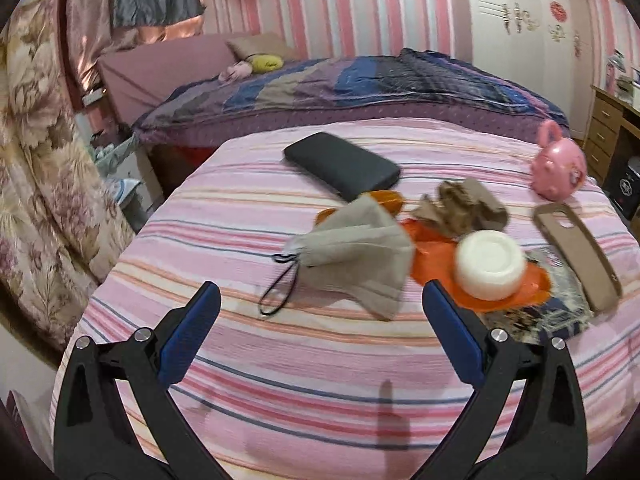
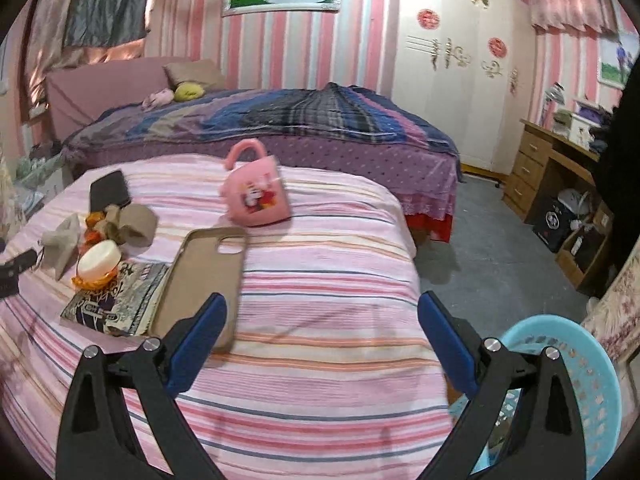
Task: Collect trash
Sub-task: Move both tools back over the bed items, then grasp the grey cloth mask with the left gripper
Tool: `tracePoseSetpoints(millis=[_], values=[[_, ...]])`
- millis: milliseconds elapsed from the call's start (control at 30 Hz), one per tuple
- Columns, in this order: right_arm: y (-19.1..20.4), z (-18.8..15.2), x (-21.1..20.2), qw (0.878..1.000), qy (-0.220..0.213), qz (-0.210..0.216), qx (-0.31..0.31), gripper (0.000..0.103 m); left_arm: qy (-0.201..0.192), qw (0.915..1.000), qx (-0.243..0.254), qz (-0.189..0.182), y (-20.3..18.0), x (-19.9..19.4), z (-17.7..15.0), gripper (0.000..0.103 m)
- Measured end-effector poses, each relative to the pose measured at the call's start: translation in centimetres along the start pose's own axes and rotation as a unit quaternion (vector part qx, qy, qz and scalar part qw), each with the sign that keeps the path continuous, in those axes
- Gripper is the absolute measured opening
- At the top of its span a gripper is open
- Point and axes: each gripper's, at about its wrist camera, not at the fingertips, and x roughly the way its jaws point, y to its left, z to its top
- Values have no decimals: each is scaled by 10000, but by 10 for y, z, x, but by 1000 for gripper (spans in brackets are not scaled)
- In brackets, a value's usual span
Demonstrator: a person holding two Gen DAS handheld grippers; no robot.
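Striped pink bed (image 1: 280, 368), carrying a loose cluster of items. Left tongs (image 1: 320, 312): spread wide, nothing between the blue pads, poised above the bedcover just short of the cluster. Right tongs (image 2: 322, 320): likewise spread wide and empty, held over the bed's right portion. Trash, grouped mid-bed — a crumpled grey-beige cloth pouch (image 1: 352, 252) with a black cord loop; crumpled brown paper (image 1: 460, 204) just behind it; orange plastic wrapper (image 1: 432, 248) spread beneath both, with a white round tub (image 1: 490, 264) sitting upturned on it. Beside the tub, a printed dark packet (image 2: 116, 300) lying flat, partly under the wrapper's edge. Other items: black power bank (image 1: 342, 166) at the far side of the cluster, touching the wrapper; tan phone case (image 2: 200, 276) lying open-side up, overlapping the packet's right edge; pink cartoon mug (image 2: 256, 192) tipped on its side, well apart from the trash. Light-blue perforated basket (image 2: 580, 380) — off the bed's right edge, on the floor, just beside the right tongs.
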Motion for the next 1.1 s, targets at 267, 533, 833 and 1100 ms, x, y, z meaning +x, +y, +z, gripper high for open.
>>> tracePoseSetpoints(millis=[267, 533, 833, 1100], values=[[15, 0, 17, 9998, 166, 62, -135, 94, 245, 9996, -130, 66, 9, 38, 13, 97], [15, -1, 30, 9994, 324, 76, -124, 94, 683, 9954, -311, -595, 12, 68, 16, 76], [19, 1, 37, 9994, 313, 72, -150, 94, 584, 9956, -152, -722, 7, 60, 13, 33], [27, 1, 28, 9995, 220, 136, -172, 94, 253, 9972, -214, -675, 24, 21, 15, 29]])
